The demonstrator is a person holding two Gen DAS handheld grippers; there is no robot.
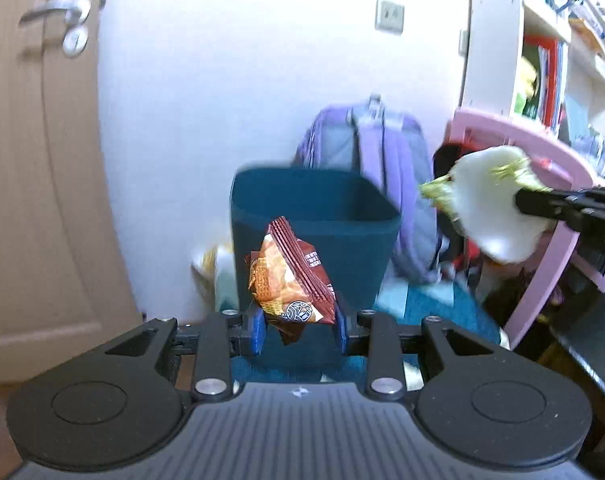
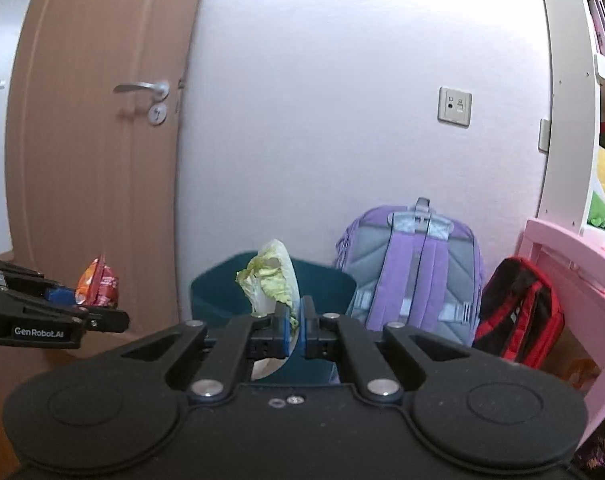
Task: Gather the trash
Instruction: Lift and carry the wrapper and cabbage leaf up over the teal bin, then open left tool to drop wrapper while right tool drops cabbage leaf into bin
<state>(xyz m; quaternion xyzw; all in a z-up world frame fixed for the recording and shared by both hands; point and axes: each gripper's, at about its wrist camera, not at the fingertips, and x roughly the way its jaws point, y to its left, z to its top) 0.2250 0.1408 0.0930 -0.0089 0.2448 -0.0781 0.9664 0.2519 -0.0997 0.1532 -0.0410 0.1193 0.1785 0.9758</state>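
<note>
Teal bin (image 1: 314, 240) interior unseen; left tool (image 1: 300, 330) grips snack bag (image 1: 290, 280), right tool (image 2: 296, 322) lettuce leaf (image 2: 272, 280).

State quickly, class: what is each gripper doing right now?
Left gripper: closed on the snack bag, in front of the bin.
Right gripper: closed on the cabbage leaf.

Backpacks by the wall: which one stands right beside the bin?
The purple backpack, upright against the wall next to the teal bin. The black-and-red backpack sits farther right, under the pink table.
</note>
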